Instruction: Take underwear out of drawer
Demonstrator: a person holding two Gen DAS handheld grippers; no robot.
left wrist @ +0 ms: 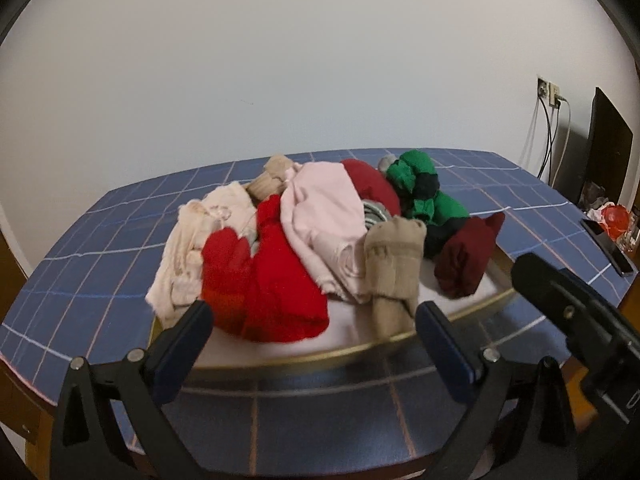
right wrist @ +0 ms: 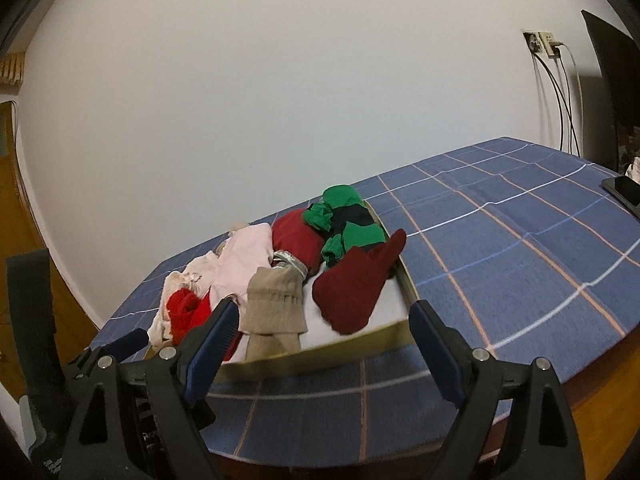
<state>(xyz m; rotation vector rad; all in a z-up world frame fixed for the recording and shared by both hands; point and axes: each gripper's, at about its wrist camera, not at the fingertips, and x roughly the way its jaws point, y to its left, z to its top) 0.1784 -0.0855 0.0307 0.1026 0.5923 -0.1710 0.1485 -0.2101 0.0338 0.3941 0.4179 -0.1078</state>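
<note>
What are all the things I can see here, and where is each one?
drawer tray: one, white inside with a yellowish rim, on the table.
bright red garments: at least two, red, front left of the pile.
pink garment: one, pale pink, middle.
cream garment: one, left edge.
beige garment: one, front centre.
dark red garment: one, maroon, front right.
green and navy garment: one, far right end.
tablecloth: one, blue checked.
phone: one, black, right table edge.
left gripper: open.
right gripper: open.

Drawer (left wrist: 472, 308) far wall hidden by clothes pile (left wrist: 320, 216); phone (right wrist: 624, 192) cut off at edge.
</note>
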